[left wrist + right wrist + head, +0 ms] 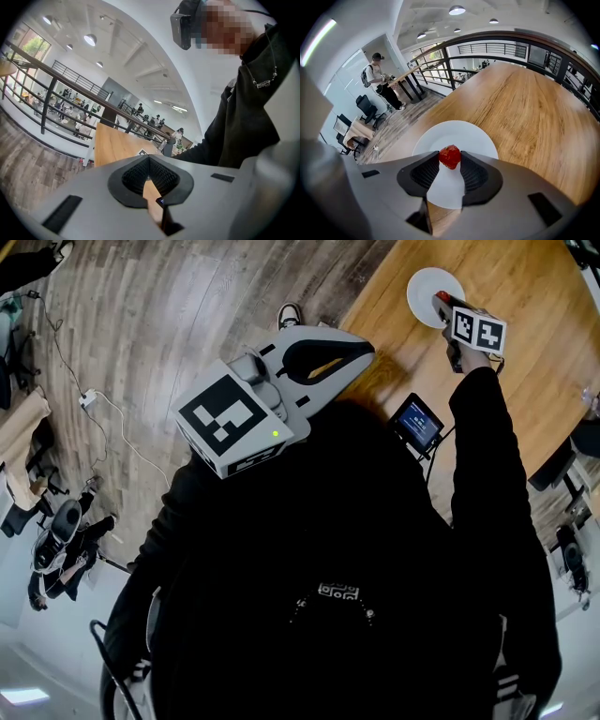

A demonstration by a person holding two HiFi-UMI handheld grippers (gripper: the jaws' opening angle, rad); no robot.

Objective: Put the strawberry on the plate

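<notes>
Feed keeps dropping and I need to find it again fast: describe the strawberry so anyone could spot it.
Start at the large light-brown wooden table, then find the round white plate near its edge. Seen against that white surface, pinched by the right hand-held gripper, is the small red strawberry, the only red thing on or near the table.

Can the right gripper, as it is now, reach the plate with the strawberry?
Probably yes. The right gripper holds the strawberry in its jaws, and the white plate lies bare just beyond them on the wooden table, with nothing in between.
</notes>
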